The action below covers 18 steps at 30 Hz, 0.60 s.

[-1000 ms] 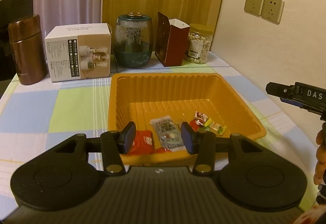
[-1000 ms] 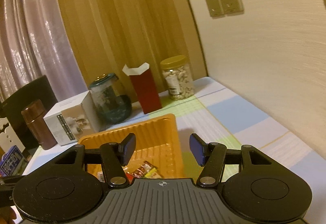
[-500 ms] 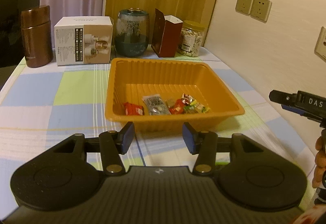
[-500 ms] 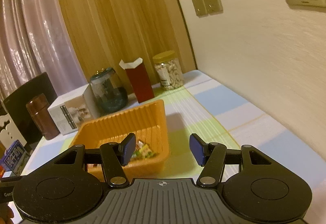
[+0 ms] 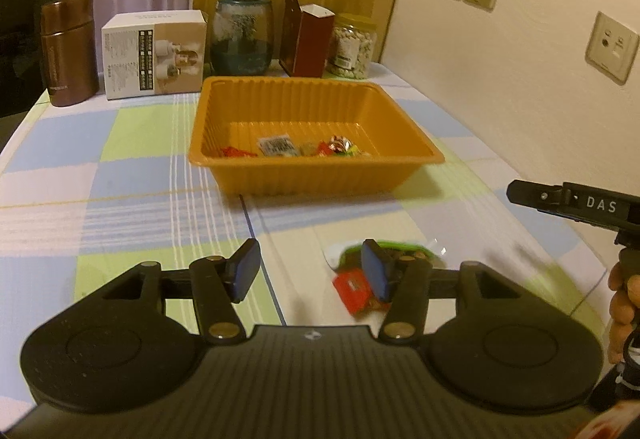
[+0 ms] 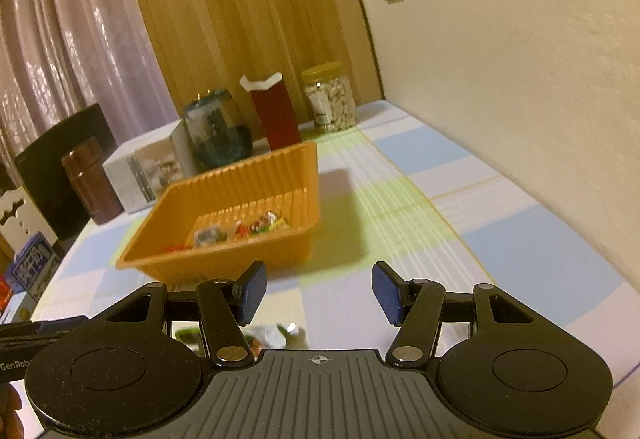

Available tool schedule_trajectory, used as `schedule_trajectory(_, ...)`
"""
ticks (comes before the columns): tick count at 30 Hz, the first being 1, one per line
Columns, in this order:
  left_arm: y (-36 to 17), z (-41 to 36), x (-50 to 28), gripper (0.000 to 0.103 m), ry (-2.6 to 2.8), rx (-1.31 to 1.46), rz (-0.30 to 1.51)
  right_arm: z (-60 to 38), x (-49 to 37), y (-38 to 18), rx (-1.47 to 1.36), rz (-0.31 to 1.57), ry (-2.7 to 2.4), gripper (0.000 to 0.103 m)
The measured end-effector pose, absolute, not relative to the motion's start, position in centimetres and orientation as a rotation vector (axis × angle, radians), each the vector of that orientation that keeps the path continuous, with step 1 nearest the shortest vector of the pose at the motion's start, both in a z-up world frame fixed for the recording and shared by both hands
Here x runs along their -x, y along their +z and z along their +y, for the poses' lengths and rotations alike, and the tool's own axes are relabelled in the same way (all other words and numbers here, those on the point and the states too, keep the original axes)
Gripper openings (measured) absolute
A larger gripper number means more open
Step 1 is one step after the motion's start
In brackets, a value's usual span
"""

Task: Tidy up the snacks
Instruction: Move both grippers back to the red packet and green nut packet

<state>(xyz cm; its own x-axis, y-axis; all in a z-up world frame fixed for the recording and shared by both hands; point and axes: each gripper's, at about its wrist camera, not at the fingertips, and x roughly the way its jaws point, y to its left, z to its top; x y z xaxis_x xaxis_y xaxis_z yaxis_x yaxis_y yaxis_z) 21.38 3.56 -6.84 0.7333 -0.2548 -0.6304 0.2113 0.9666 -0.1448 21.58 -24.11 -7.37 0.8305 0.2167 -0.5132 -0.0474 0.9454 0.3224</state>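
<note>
An orange tray (image 5: 316, 175) stands mid-table with several small snack packets (image 5: 280, 147) along its near wall. My left gripper (image 5: 311, 273) hovers over the checked cloth in front of it. Its jaws are opening and nothing is between them. Just behind its right finger lie a loose red packet (image 5: 350, 289) and a green packet (image 5: 400, 248), partly hidden. My right gripper (image 6: 319, 293) is open and empty, to the near right of the tray (image 6: 224, 267). Loose wrappers (image 6: 272, 335) peek out beneath its left finger.
Along the table's far edge stand a brown flask (image 5: 68, 51), a white box (image 5: 154, 55), a glass jar (image 5: 242, 35), a dark red carton (image 5: 306, 35) and a jar of nuts (image 5: 352, 47). A wall runs close along the right. A hand (image 5: 624, 303) shows at the right edge.
Both grippers have drawn back from the tray toward the table's near side. The left jaws have widened. Loose packets on the cloth have come into view under the left gripper.
</note>
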Motion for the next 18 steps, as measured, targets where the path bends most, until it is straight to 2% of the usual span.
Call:
schedule_trajectory(9, -7.6, 2.4, -20.3, 0.056, -0.287, 0.044, 0.723, -24.3, -21.2, -7.9, -0.291, 0.603, 0.141, 0.059)
schedule_trajectory(18, -8.4, 0.9, -20.3, 0.068, -0.307, 0.039, 0.735, -24.4, -21.3, -8.2, -0.29, 0.614, 0.14, 0.059)
